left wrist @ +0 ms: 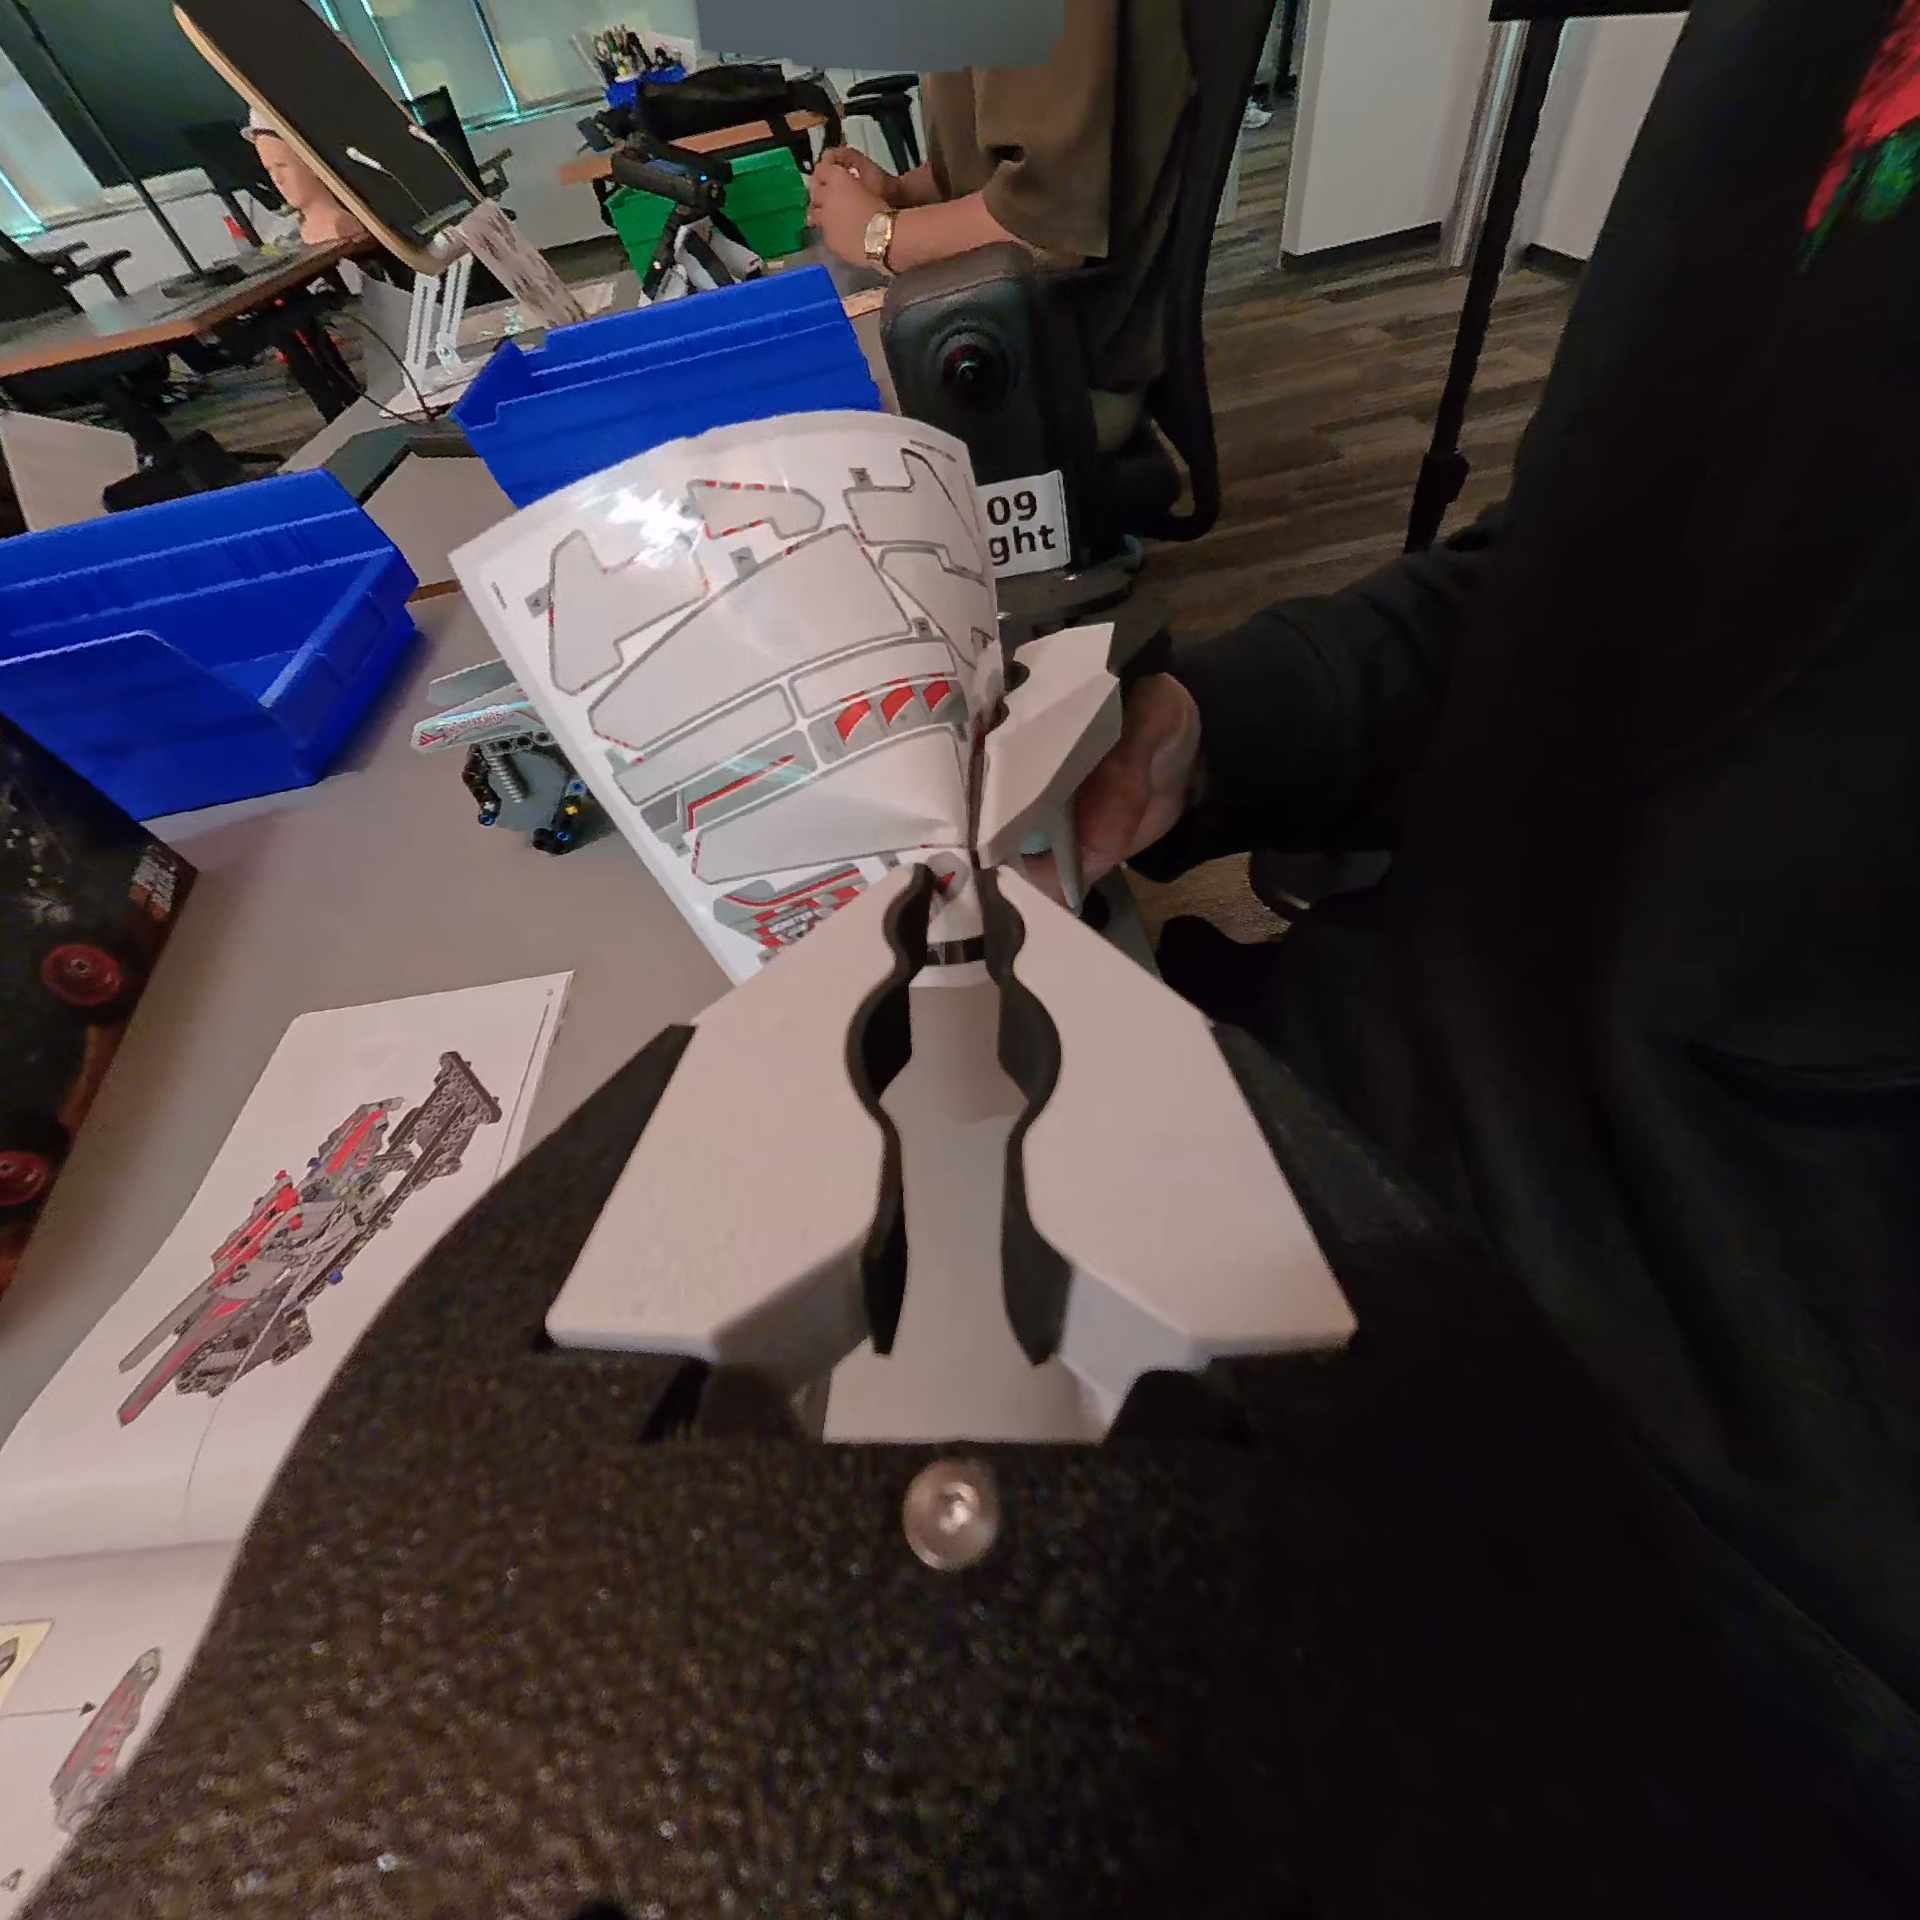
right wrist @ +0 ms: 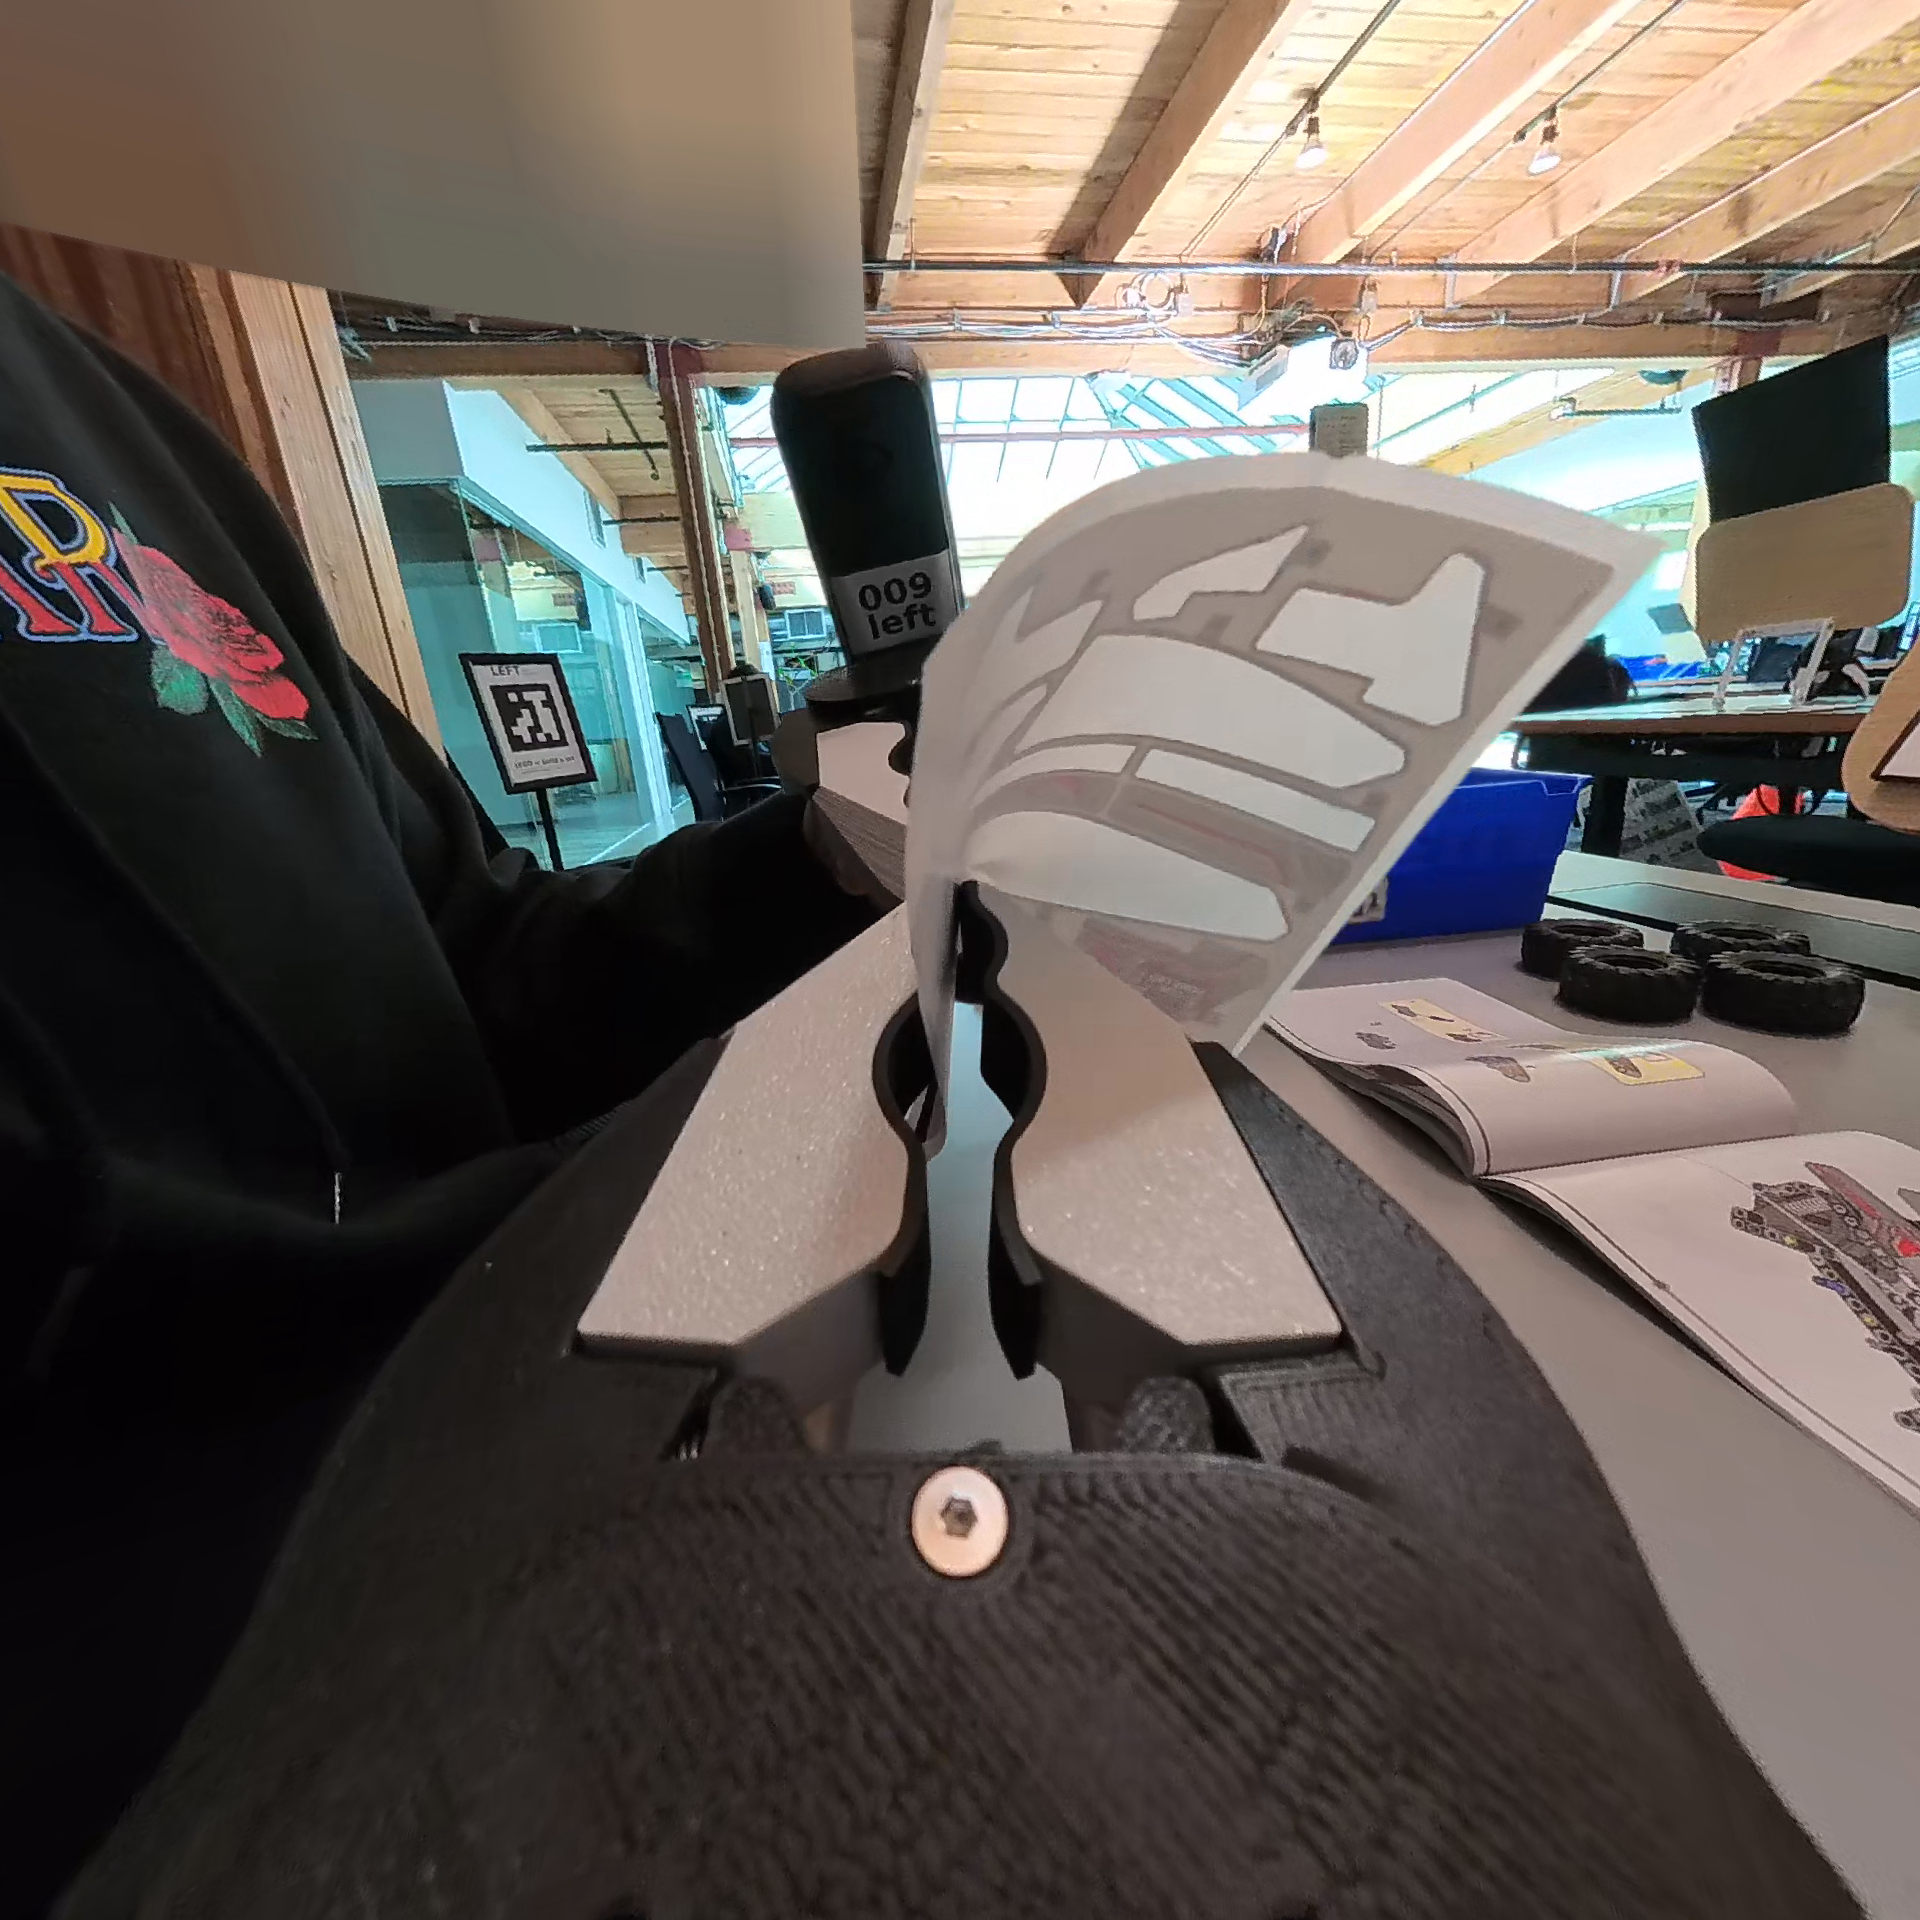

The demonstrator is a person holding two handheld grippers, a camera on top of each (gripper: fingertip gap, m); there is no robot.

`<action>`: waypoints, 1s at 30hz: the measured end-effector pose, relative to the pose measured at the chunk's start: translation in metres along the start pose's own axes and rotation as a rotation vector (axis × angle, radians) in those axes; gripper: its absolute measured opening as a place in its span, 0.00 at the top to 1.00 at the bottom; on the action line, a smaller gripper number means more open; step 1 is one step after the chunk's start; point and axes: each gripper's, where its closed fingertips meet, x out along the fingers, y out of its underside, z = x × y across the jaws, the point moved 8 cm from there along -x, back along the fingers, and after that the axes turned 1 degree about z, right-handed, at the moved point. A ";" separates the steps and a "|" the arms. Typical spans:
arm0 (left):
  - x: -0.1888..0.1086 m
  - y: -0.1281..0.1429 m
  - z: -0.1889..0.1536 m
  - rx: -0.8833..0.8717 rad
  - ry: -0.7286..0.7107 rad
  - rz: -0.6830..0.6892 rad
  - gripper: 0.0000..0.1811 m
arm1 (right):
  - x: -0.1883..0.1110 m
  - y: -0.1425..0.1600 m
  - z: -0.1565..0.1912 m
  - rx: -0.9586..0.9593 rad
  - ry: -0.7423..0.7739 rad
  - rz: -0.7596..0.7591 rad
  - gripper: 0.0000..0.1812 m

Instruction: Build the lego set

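Note:
A white sticker sheet [left wrist: 769,675] with grey and red decals is held up in the air between both grippers. My left gripper [left wrist: 954,891] is shut on its lower corner. My right gripper [right wrist: 961,906] is shut on the sheet's edge [right wrist: 1195,748], which curls up and to the right. In the left wrist view the right gripper [left wrist: 985,774] pinches the sheet just above my left fingertips. A partly built grey lego model [left wrist: 520,769] sits on the grey table [left wrist: 343,883] behind the sheet. The open instruction booklet [left wrist: 343,1195] lies on the table and also shows in the right wrist view [right wrist: 1558,1091].
Two blue bins [left wrist: 197,644] [left wrist: 665,384] stand at the back of the table, and a dark lego box [left wrist: 62,935] is at the left edge. Several black tyres [right wrist: 1704,966] lie beyond the booklet. The holder's black hoodie [left wrist: 1558,935] fills the right. Another person [left wrist: 997,156] sits behind. The grippers are tip to tip, or close to it.

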 end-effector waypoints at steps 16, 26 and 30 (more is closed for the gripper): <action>-0.009 -0.004 0.000 0.048 -0.078 -0.026 0.95 | -0.001 0.003 -0.006 0.073 0.043 -0.029 1.00; 0.000 0.000 0.002 0.071 -0.093 0.023 0.96 | -0.001 0.003 -0.007 0.086 0.034 -0.032 1.00; 0.002 0.000 0.002 0.057 -0.057 0.011 0.96 | -0.002 0.003 -0.007 0.099 0.018 -0.039 1.00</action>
